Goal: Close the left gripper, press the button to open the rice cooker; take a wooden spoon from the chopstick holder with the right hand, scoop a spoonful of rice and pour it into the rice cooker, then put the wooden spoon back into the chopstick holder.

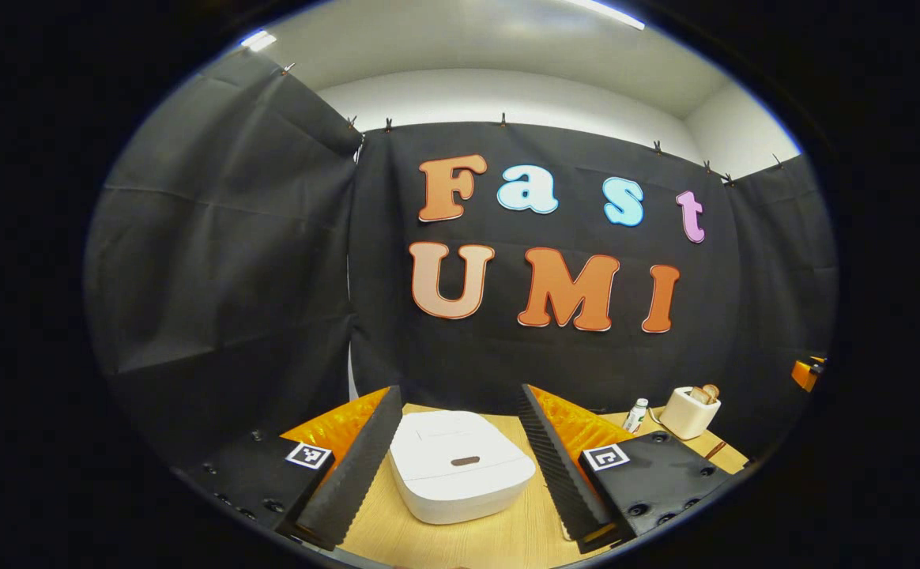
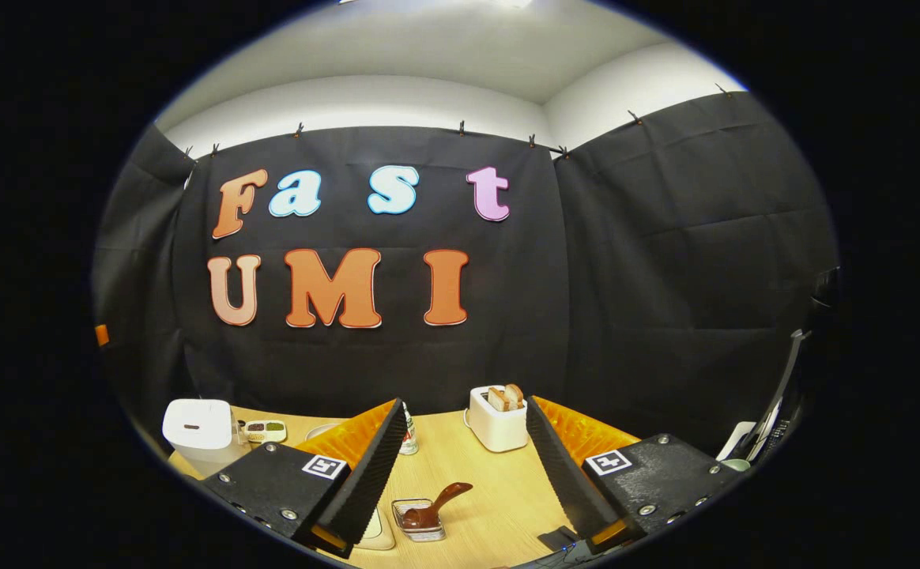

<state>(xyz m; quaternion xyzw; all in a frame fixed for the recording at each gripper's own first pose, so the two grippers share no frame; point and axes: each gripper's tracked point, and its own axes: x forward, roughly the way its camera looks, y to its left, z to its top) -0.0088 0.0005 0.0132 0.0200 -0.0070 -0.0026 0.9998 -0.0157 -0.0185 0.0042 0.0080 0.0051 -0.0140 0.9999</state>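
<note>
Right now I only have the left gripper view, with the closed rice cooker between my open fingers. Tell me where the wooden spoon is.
Observer: In the right gripper view, the wooden spoon lies with its bowl in a small clear holder on the table, handle slanting up.
Operator: Report the right gripper's state.
Observer: The right gripper is open and holds nothing; the spoon lies between the lines of its fingers, untouched.
Operator: Name what my finger hides beside the cooker.
Observer: A small dish with dark and greenish contents sits close beside the rice cooker, on the toaster's side.
</note>
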